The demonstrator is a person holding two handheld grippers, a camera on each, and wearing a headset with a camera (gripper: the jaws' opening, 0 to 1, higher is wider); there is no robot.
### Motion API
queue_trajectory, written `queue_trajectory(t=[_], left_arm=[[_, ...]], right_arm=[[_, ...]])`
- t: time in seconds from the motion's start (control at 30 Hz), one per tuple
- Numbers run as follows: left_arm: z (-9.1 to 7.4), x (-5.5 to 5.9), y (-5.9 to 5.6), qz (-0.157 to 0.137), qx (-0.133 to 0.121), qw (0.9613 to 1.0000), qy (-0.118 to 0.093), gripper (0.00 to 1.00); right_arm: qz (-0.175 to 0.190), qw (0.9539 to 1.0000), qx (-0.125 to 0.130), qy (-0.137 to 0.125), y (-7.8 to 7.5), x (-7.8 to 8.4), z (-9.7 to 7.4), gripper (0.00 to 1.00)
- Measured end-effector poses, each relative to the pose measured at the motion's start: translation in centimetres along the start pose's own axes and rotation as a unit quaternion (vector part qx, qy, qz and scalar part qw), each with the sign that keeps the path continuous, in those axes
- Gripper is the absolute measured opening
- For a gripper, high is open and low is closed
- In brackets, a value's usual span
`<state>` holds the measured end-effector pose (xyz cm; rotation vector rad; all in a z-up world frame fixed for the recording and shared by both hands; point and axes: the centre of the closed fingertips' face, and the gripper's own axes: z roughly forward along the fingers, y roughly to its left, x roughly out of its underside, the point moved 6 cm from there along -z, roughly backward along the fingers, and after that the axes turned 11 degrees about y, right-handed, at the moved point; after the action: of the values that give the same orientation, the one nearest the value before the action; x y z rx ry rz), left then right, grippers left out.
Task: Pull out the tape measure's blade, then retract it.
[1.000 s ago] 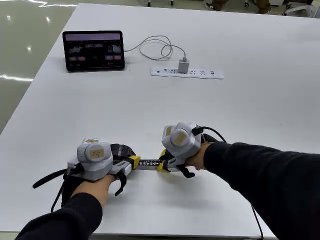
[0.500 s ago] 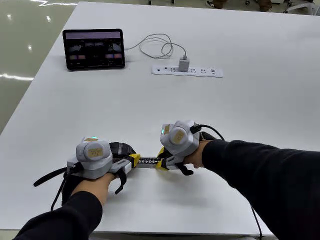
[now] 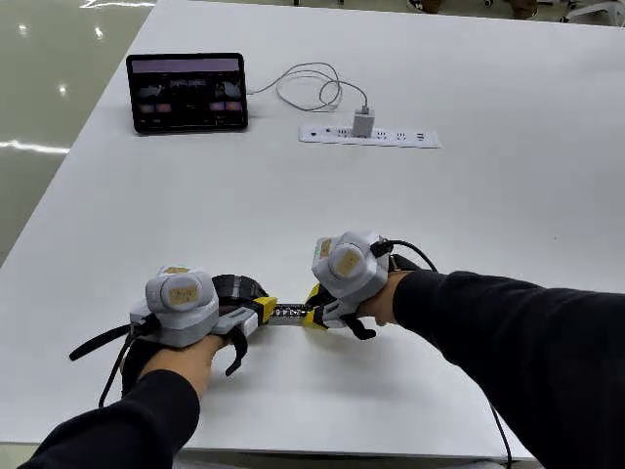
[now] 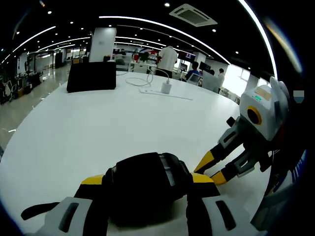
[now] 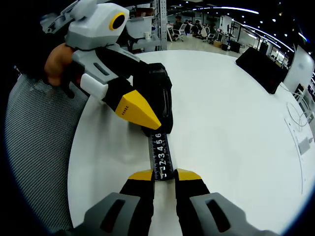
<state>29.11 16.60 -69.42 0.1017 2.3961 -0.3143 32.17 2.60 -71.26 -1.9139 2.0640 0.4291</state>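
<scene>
The black tape measure case (image 3: 237,290) lies on the white table (image 3: 410,225) near its front edge, held between the yellow-tipped jaws of my left gripper (image 3: 256,311), which is shut on it. In the left gripper view the case (image 4: 147,187) sits between that gripper's jaws (image 4: 147,179). A short length of blade (image 3: 289,314) runs right from the case to my right gripper (image 3: 312,316). The right gripper view shows the blade (image 5: 160,152) with printed numbers, its end pinched by my right gripper (image 5: 164,174), and the case (image 5: 158,93) just beyond.
A dark tablet (image 3: 187,91) stands at the far left of the table. A white power strip (image 3: 369,136) with a plugged charger and a coiled cable (image 3: 312,90) lies behind the work. The table's left edge drops to a glossy floor (image 3: 39,117).
The right gripper has moved a little left toward the case, and the exposed blade between the two grippers is slightly shorter. The left gripper still holds the case in place.
</scene>
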Motion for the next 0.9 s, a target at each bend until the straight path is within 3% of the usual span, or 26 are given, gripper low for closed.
queue_trajectory(t=[0.9], left_arm=[[0.0,0.0,0.0,-0.002,0.003,1.0,-0.002,0.6]], right_arm=[[0.002,1.0,-0.002,0.002,0.1,-1.4,0.5,0.11]])
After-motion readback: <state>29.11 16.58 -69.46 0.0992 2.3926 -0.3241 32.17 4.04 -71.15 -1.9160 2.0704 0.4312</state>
